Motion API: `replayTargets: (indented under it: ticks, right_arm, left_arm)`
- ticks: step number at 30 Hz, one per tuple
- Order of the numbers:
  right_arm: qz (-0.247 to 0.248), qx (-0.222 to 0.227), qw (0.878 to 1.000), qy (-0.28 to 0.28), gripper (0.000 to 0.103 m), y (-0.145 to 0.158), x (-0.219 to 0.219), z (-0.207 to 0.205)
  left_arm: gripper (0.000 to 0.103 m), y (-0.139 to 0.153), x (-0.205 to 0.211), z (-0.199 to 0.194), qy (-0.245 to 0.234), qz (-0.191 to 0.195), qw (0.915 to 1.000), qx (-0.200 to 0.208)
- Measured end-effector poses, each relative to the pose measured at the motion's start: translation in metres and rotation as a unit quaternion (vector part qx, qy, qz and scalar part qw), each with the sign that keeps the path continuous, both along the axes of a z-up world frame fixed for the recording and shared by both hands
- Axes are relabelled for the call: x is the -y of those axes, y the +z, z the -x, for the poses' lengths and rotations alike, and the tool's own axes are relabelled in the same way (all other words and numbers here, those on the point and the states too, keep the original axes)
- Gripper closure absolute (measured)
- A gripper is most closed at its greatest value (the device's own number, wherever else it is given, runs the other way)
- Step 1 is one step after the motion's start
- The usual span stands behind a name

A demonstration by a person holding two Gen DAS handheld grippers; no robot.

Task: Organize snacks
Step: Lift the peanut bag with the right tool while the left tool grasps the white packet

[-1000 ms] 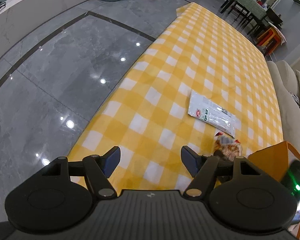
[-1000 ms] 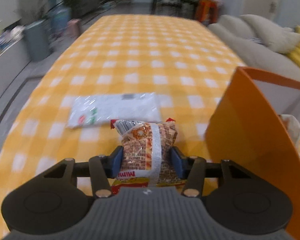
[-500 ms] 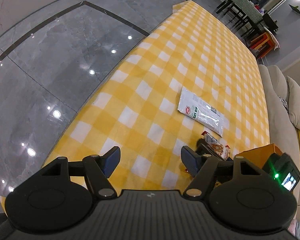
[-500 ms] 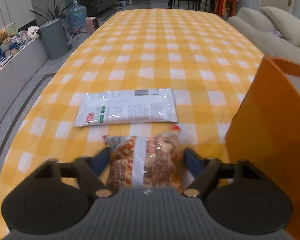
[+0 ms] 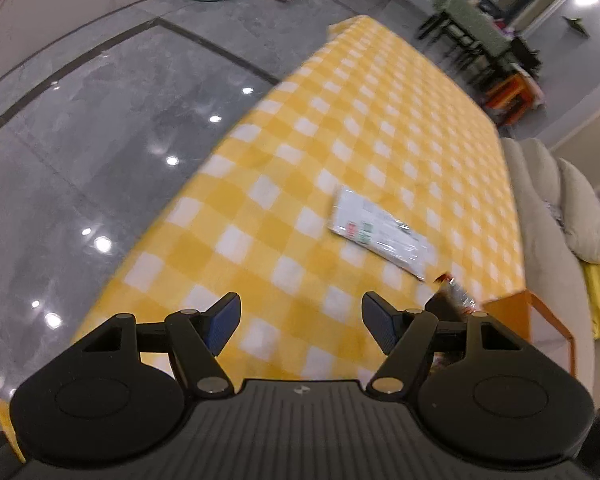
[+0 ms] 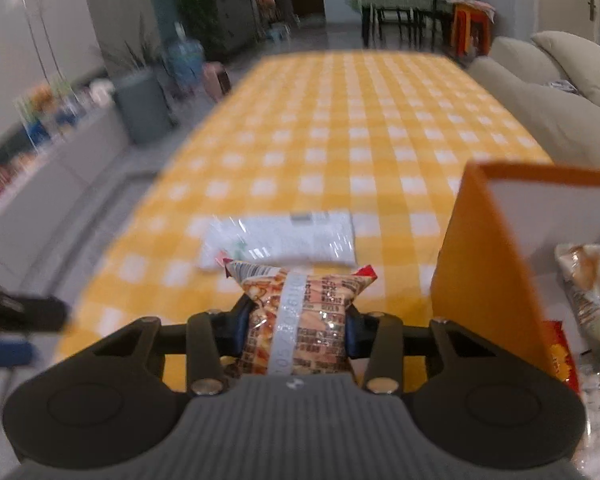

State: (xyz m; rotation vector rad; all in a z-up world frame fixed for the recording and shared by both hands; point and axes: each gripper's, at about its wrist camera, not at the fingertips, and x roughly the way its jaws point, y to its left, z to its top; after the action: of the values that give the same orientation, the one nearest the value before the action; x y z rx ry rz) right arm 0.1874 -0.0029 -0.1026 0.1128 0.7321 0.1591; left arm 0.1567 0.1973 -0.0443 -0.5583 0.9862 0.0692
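My right gripper (image 6: 294, 330) is shut on a red-and-orange snack packet (image 6: 300, 312), its pads squeezing the packet's sides, lifted a little above the yellow checked tablecloth (image 6: 340, 140). A flat white snack packet (image 6: 280, 244) lies on the cloth just beyond it. An orange box (image 6: 488, 264) stands to the right, with other snack bags (image 6: 588, 284) inside. In the left wrist view my left gripper (image 5: 300, 326) is open over the cloth's near edge with nothing between its fingers. The white packet (image 5: 380, 238) and the held packet (image 5: 452, 300) show to its right.
Grey polished floor (image 5: 80, 152) lies left of the table. A beige sofa (image 6: 540, 92) with cushions runs along the right side. A grey bin (image 6: 144, 108) and a low counter stand at the left; dining chairs are at the far end.
My right gripper opened around the red-and-orange packet, then shut on it again and rose slightly with it. The left gripper stayed open and tilted a little.
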Motion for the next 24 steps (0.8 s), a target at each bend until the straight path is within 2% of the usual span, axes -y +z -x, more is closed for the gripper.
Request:
replayTargets:
  ticks: [3, 6, 8, 11, 15, 18, 21, 24]
  right_arm:
    - [-0.033, 0.032, 0.999, 0.011, 0.062, 0.031, 0.015, 0.017]
    - [-0.049, 0.045, 0.997, 0.025, 0.062, 0.060, 0.034, 0.030]
    - [-0.051, 0.052, 0.996, 0.047, 0.062, 0.075, 0.050, 0.035]
    - [-0.028, 0.076, 0.994, 0.066, 0.062, 0.094, 0.078, 0.045]
    - [0.000, 0.108, 0.991, 0.083, 0.062, 0.110, 0.121, 0.044]
    - [0.019, 0.116, 0.989, 0.093, 0.061, 0.108, 0.147, 0.040]
    - [0.029, 0.105, 0.990, 0.088, 0.061, 0.093, 0.168, 0.034]
    - [0.014, 0.063, 0.996, 0.068, 0.061, 0.073, 0.190, 0.021]
  left_arm:
    - [0.022, 0.003, 0.015, 0.006, -0.030, -0.014, 0.9992, 0.023]
    - [0.021, 0.002, 0.028, 0.011, -0.044, -0.032, 0.9974, 0.047]
    - [0.020, 0.002, 0.038, 0.009, -0.075, -0.048, 0.9943, 0.059]
    - [0.019, 0.006, 0.055, 0.006, -0.138, -0.084, 0.9832, 0.084]
    - [0.019, 0.004, 0.067, -0.014, -0.188, -0.108, 0.9706, 0.104]
    - [0.019, -0.003, 0.077, -0.040, -0.253, -0.151, 0.9498, 0.104]
    - [0.019, -0.016, 0.088, -0.065, -0.313, -0.200, 0.9231, 0.098]
    - [0.015, -0.029, 0.098, -0.088, -0.370, -0.213, 0.8993, 0.096]
